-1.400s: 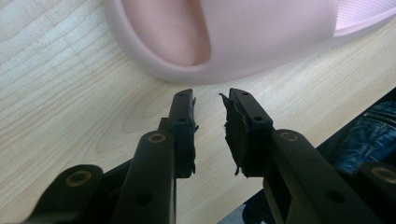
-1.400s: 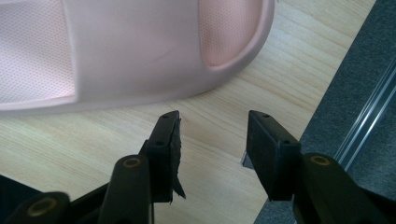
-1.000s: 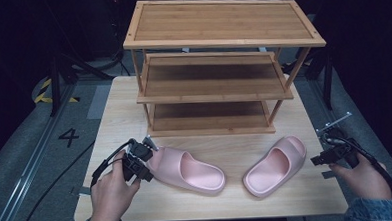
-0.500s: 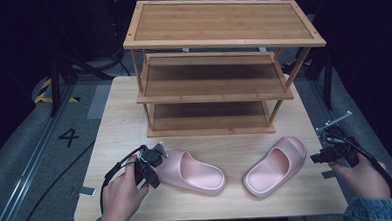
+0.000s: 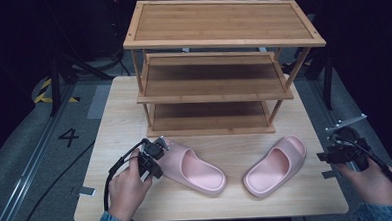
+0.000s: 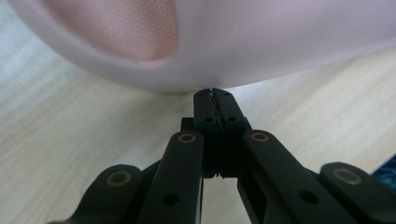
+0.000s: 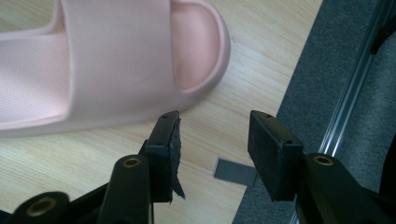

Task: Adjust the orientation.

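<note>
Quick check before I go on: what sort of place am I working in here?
Probably a staged recording or lab bench, not a home: a wooden table on grey floor with a painted number, metal floor rails, dark surroundings, and a bare three-tier shoe rack with pink slippers.

High view looks down on table, gripper views close, sharing pink slippers

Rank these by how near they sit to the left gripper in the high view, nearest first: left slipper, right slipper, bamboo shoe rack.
1. Left slipper: right beside the left gripper, at the table's front left.
2. Bamboo shoe rack: behind, at the table's back; its bottom left corner is next nearest.
3. Right slipper: across the table, front right, near the right gripper.
</note>
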A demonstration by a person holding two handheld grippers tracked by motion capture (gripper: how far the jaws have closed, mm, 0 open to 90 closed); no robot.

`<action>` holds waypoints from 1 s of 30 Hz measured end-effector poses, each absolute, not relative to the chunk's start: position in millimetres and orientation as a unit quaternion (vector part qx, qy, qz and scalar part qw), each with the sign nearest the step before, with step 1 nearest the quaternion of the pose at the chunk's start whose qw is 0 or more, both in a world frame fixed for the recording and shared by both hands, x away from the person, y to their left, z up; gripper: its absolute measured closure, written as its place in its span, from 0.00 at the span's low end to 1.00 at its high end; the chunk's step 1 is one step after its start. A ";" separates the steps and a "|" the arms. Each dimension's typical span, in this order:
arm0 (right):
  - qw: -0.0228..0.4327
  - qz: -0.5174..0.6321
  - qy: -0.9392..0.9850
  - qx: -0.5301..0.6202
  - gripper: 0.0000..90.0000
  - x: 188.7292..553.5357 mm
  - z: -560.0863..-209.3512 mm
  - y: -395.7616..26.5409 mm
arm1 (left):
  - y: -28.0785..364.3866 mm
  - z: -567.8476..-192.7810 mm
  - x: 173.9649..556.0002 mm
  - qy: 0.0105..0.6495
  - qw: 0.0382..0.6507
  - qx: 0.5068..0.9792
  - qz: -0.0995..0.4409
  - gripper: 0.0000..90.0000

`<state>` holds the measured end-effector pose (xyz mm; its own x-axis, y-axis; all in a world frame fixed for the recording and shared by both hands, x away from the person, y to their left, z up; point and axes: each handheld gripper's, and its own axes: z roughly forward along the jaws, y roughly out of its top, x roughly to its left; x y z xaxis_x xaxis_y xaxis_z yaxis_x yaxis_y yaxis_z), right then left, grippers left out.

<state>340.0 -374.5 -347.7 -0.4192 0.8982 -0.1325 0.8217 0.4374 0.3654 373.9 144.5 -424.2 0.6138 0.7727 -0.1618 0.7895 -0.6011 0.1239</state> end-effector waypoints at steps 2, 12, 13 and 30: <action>0.158 0.122 0.831 0.519 0.61 337.3 -348.5 -377.1 | 143.7 -424.5 377.4 0.437 0.094 0.894 -0.041 0.98; 0.169 0.122 0.824 0.527 0.60 326.6 -348.7 -386.0 | 143.6 -412.5 381.9 0.450 0.129 0.883 -0.039 0.92; 0.170 0.122 0.823 0.527 0.60 326.8 -348.0 -386.7 | 141.2 -406.3 377.9 0.442 0.139 0.885 -0.040 0.92; 0.177 0.119 0.819 0.533 0.59 313.9 -351.2 -388.9 | 60.0 -396.5 365.5 0.322 0.173 0.930 -0.034 0.92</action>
<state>313.9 -388.9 -351.2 -0.3688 0.9151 -0.1631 0.8306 0.4032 0.3841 365.5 60.0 -396.5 0.7907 0.5869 -0.1741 0.6102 -0.7328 0.3011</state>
